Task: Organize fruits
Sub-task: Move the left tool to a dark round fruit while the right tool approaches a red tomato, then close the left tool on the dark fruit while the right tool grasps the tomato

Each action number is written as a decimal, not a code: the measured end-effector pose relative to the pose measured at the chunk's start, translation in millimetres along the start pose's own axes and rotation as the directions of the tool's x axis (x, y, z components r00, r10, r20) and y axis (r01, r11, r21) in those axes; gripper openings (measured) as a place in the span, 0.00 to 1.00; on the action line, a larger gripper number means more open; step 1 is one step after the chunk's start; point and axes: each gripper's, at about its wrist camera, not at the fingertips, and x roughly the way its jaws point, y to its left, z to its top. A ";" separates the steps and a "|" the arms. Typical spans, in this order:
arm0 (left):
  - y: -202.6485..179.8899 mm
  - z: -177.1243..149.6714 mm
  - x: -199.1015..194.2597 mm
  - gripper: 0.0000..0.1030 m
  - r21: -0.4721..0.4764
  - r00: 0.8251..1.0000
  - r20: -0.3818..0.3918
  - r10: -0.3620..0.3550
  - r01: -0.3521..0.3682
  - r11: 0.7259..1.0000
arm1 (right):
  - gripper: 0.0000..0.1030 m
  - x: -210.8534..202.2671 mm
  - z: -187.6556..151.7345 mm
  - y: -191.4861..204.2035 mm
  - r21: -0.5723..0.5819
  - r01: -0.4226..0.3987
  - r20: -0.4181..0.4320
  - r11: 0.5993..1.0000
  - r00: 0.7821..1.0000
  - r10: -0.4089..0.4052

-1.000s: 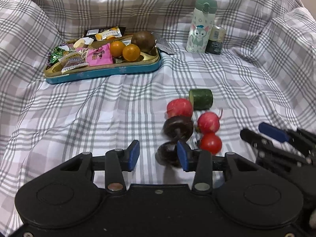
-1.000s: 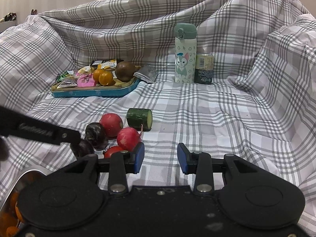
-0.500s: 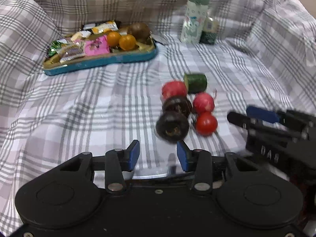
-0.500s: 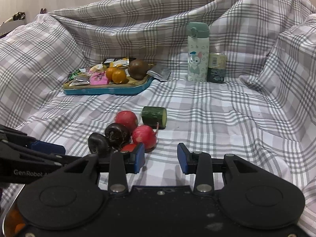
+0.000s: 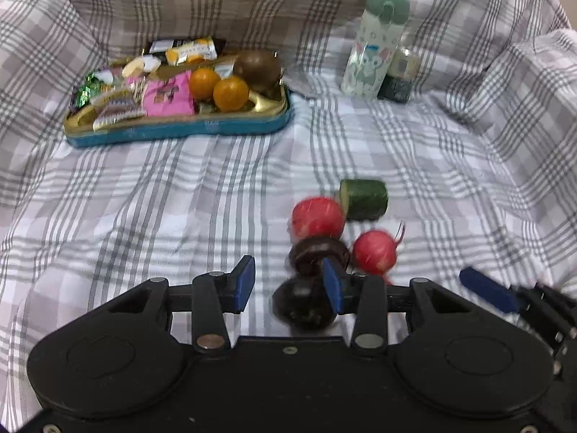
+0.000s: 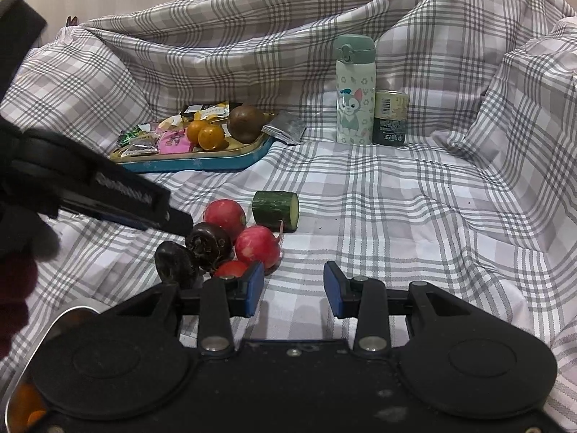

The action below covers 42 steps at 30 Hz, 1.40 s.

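Between the left gripper's empty, parted blue pads lies the nearest dark round fruit, apparently lined up for grasping; the right gripper waits, also parted and empty.

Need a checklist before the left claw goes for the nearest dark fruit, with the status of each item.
1. Left claw open and empty: ok.
2. Near dark fruit centred in the gap: not ok, it sits over by the right-hand pad.
3. Claw low enough to close on it: cannot tell.
4. Room around the target: not ok, the second dark fruit is tight behind it and the radish is close.
5. Right claw empty: ok, nothing is between its pads.
6. Left view sharp: not ok, it is blurred.
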 end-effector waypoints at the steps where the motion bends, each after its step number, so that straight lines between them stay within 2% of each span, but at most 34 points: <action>1: 3.1 -3.9 -2.6 0.53 -0.001 1.000 0.007 -0.008 0.008 1.000 | 0.37 -0.1 -0.1 0.0 -0.001 0.000 -0.001 1.000 1.000 0.000; 7: 17.2 -18.6 -19.9 0.54 0.014 1.000 0.009 -0.017 0.017 1.000 | 0.37 -0.3 -0.5 2.6 -0.015 -0.006 -0.003 1.000 1.000 0.005; 16: 21.7 -39.1 -25.6 0.53 0.080 0.999 0.000 0.044 -0.044 0.996 | 0.37 0.2 -0.1 7.9 -0.037 -0.023 -0.015 0.999 1.000 0.022; 28: 28.6 -51.3 -33.4 0.52 0.083 1.000 0.002 -0.018 0.018 0.996 | 0.37 17.5 1.7 27.9 -0.094 -0.104 -0.090 0.990 0.991 0.095; 39: 24.1 -52.9 -27.8 0.52 0.096 0.999 -0.011 -0.049 0.050 0.994 | 0.37 37.2 5.3 30.4 -0.087 -0.114 -0.130 0.990 0.986 0.102; 42: 18.8 -50.7 -25.6 0.52 0.102 0.999 -0.008 -0.053 0.054 0.993 | 0.34 34.4 3.5 30.5 -0.100 -0.117 -0.120 0.988 0.987 0.104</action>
